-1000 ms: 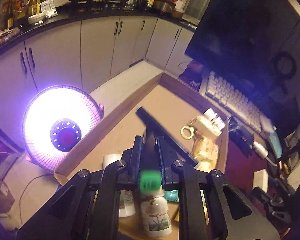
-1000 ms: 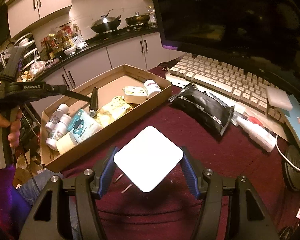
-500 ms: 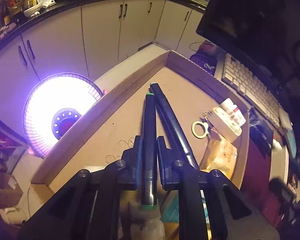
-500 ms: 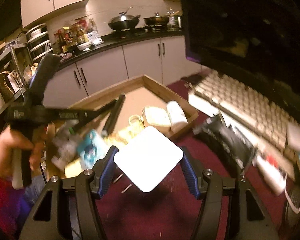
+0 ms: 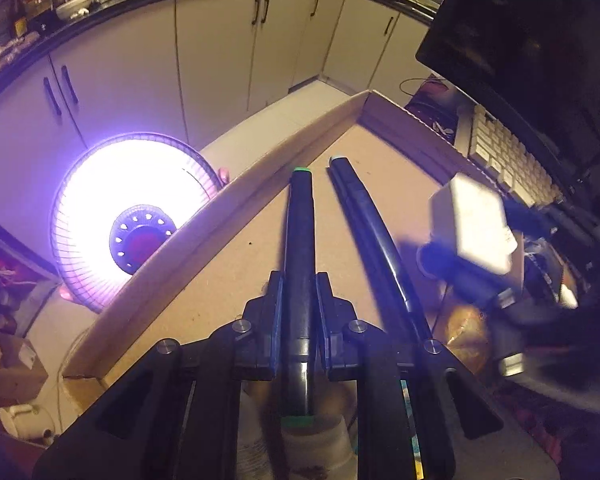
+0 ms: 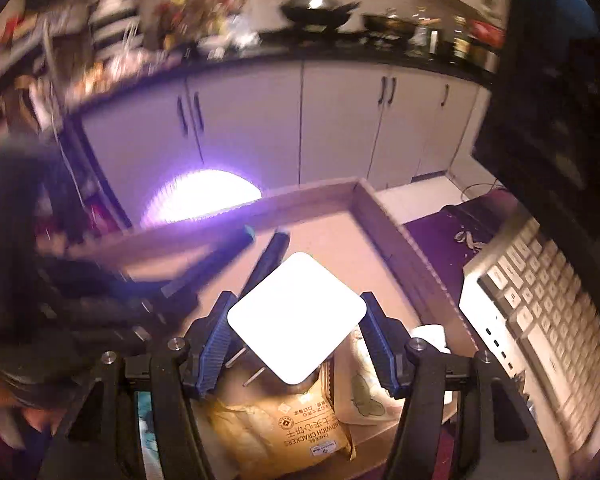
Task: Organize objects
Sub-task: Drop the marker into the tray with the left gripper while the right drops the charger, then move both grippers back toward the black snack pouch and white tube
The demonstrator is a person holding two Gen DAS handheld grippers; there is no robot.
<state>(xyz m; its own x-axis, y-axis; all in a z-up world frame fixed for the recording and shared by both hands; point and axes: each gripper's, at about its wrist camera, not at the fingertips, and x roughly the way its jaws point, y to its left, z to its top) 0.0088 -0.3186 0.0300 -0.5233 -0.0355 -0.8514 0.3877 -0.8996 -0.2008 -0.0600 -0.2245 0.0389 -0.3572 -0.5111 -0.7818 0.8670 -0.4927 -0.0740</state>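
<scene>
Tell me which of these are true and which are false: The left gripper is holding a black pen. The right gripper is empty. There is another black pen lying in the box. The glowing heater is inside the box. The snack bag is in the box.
1. The left gripper is holding a black pen. True.
2. The right gripper is empty. False: it holds a white square plug.
3. Another black pen lies in the cardboard box. True.
4. The glowing heater is inside the box. False: it stands outside, behind the box wall.
5. The snack bag is in the box. True.
</scene>
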